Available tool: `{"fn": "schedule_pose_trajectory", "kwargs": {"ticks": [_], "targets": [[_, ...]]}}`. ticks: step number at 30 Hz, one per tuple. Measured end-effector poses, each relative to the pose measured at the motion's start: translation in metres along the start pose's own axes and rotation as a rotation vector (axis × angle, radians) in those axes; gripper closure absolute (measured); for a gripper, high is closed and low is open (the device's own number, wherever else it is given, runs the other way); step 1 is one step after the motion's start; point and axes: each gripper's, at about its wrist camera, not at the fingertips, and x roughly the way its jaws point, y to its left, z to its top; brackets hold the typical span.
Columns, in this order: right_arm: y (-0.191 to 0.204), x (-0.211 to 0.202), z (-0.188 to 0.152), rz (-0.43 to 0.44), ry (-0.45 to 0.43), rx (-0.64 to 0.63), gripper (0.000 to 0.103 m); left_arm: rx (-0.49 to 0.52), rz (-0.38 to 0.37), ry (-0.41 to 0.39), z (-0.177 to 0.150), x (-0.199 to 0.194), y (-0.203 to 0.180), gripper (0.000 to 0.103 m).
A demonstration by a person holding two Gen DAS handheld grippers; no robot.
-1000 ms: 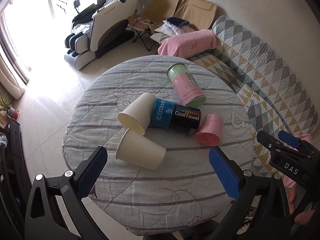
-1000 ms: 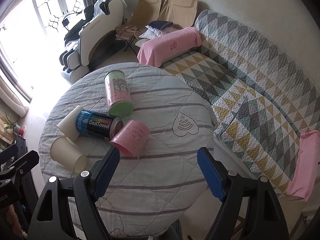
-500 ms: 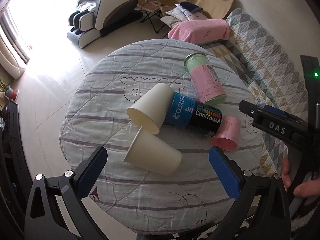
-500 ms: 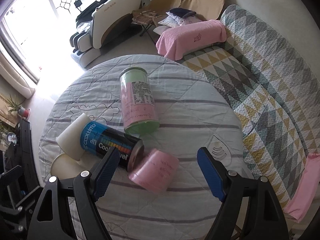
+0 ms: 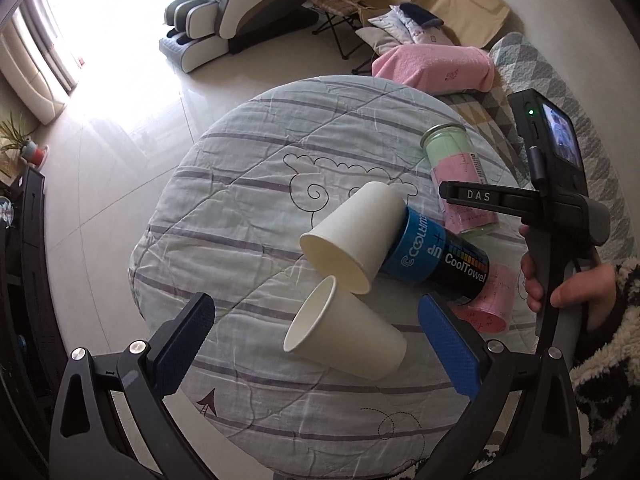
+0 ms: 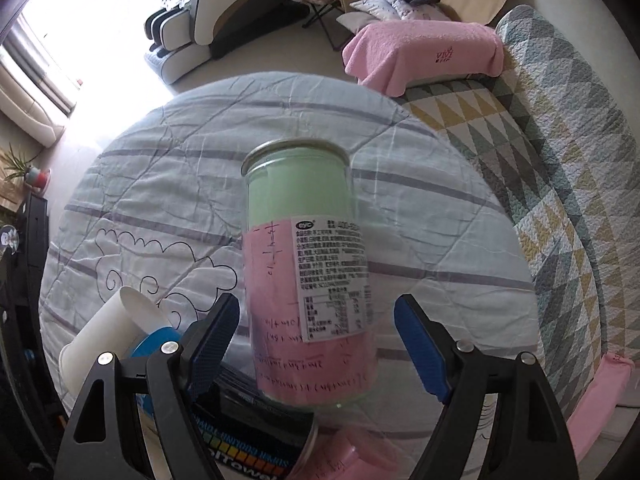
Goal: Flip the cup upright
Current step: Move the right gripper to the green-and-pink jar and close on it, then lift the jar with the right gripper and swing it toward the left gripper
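Note:
Two white paper cups lie on their sides on the round quilted table point(image 5: 224, 208). The near cup point(image 5: 346, 336) lies between the fingers of my open left gripper point(image 5: 316, 344), which hovers above it. The far cup point(image 5: 354, 236) leans on a blue CoolTowel can point(image 5: 440, 264). A small pink cup point(image 5: 492, 300) lies on its side by the can. My right gripper point(image 6: 316, 344) is open, its fingers either side of a green-and-pink canister point(image 6: 308, 272) lying on the table; the far cup's base point(image 6: 104, 340) shows at lower left.
The right hand-held gripper body point(image 5: 560, 208) and hand are at the right in the left wrist view. A quilted sofa point(image 6: 560, 152) with a pink towel point(image 6: 424, 52) borders the table's right side. A massage chair point(image 5: 240, 12) stands on the floor beyond.
Both grippers have moved forward and down toward the table. The right gripper now straddles the green-and-pink canister. The left gripper has closed in on the near paper cup.

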Motion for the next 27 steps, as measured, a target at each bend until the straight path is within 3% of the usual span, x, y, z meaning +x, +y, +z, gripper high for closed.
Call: {"fn": "schedule_pose_trajectory", "kwargs": {"ticks": [3,4,5,8,16,22,27], "targets": [[0.002,0.017,0.004,0.024,0.026,-0.004,0.022,-0.031,0.007,0.020,-0.007,0.004,0.009,0.000],[0.003,0.022,0.005,0.014,0.040,-0.008,0.030,-0.044,0.011,0.027,-0.009,0.005,0.013,0.000],[0.001,0.023,0.006,0.001,0.046,-0.001,0.031,-0.056,0.012,0.029,-0.010,0.005,0.016,0.000],[-0.006,0.014,0.006,0.059,0.027,0.037,0.031,-0.080,0.015,0.018,-0.012,0.001,0.021,0.000],[-0.013,-0.036,-0.001,0.067,-0.055,0.058,0.031,-0.041,-0.021,-0.017,-0.010,-0.012,0.009,0.000],[-0.023,-0.073,-0.022,0.125,-0.087,0.086,0.031,0.003,-0.049,-0.032,-0.017,-0.023,-0.006,0.000],[-0.020,-0.109,-0.068,0.140,-0.127,0.096,0.031,0.028,-0.062,-0.045,-0.029,-0.033,-0.008,0.000]]}}
